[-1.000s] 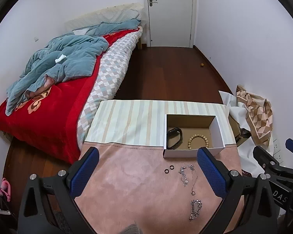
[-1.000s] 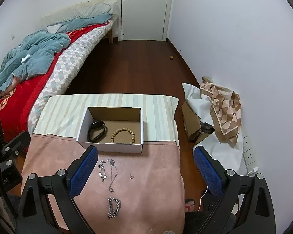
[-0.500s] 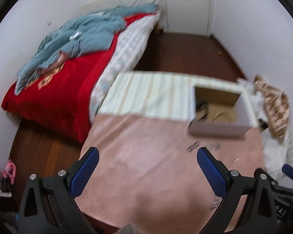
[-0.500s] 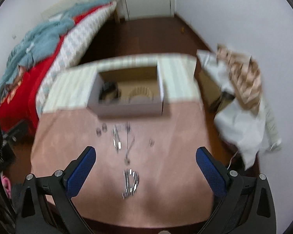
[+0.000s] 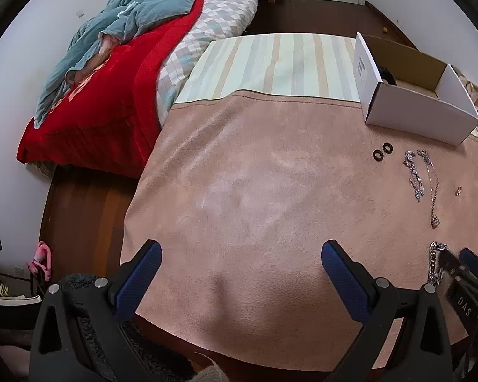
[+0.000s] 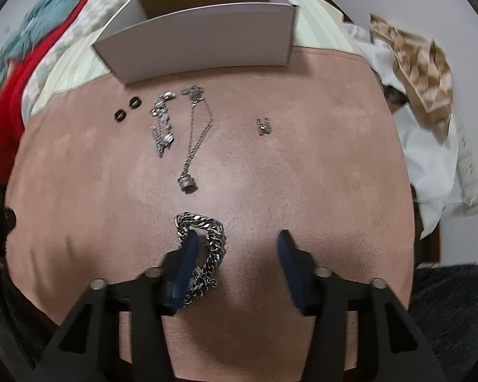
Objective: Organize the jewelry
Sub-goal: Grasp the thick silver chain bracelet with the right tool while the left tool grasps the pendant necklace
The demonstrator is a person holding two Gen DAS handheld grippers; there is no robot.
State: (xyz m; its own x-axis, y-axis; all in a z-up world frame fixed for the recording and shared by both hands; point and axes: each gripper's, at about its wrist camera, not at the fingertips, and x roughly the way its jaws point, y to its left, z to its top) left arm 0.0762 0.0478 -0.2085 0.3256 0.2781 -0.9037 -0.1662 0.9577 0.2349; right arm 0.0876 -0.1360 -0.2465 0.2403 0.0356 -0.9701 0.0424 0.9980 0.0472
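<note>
Right gripper [image 6: 235, 248] with blue padded fingers is closing over the chunky silver curb-chain bracelet [image 6: 204, 232]; left pad sits on the links, right pad clear of them, so no pinch so far. Left gripper [image 5: 239, 273] hangs wide open above bare pink velvety cloth [image 5: 255, 191], loads of free room there. Count on the cloth: two black rings [image 6: 126, 109], one sparkly silver bracelet [image 6: 162, 121], one thin chain necklace with barrel pendant [image 6: 188, 184], one pair of small earrings [image 6: 263, 126]. One white cardboard box [image 6: 200, 47] sits at the far seam of the cloth.
</note>
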